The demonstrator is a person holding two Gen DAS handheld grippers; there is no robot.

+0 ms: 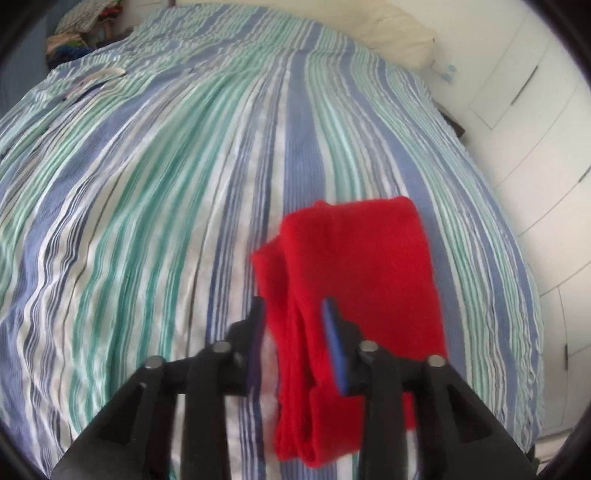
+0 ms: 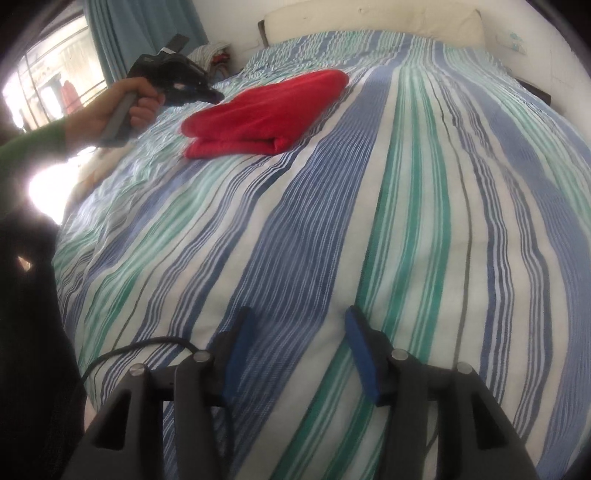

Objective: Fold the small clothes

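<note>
- The bed (image 2: 406,184) fills both views, spread with a cover striped in blue, green and white; the stripes run away from the cameras toward the headboard end.
- A cream pillow (image 1: 399,33) lies at the far end of the bed, at about 1 o'clock in the left wrist view.
- A heap of mixed clothes (image 1: 81,33) sits past the far corner of the bed, at about 11 o'clock in the left wrist view (too blurred to sort out).
- The red garment (image 2: 266,110) lies folded on the cover, a thick flat bundle with its folded edge toward the right wrist camera; there it sits at about 11 o'clock, well apart from the right gripper.
- The left gripper (image 1: 295,314) hangs over the near end of the red garment, its blue-padded fingers spread apart; the cloth shows between them, but the pads do not press on it (released).
- The person's left hand (image 2: 122,107), in a green sleeve (image 2: 33,144), grasps that gripper's handle at about 10 o'clock in the right wrist view.
- The right gripper (image 2: 297,317) is released too, its fingers apart over bare striped cover with nothing between them.
- A thin black cable (image 2: 140,347) loops across the cover at about 8 o'clock, just beside the right gripper.
</note>
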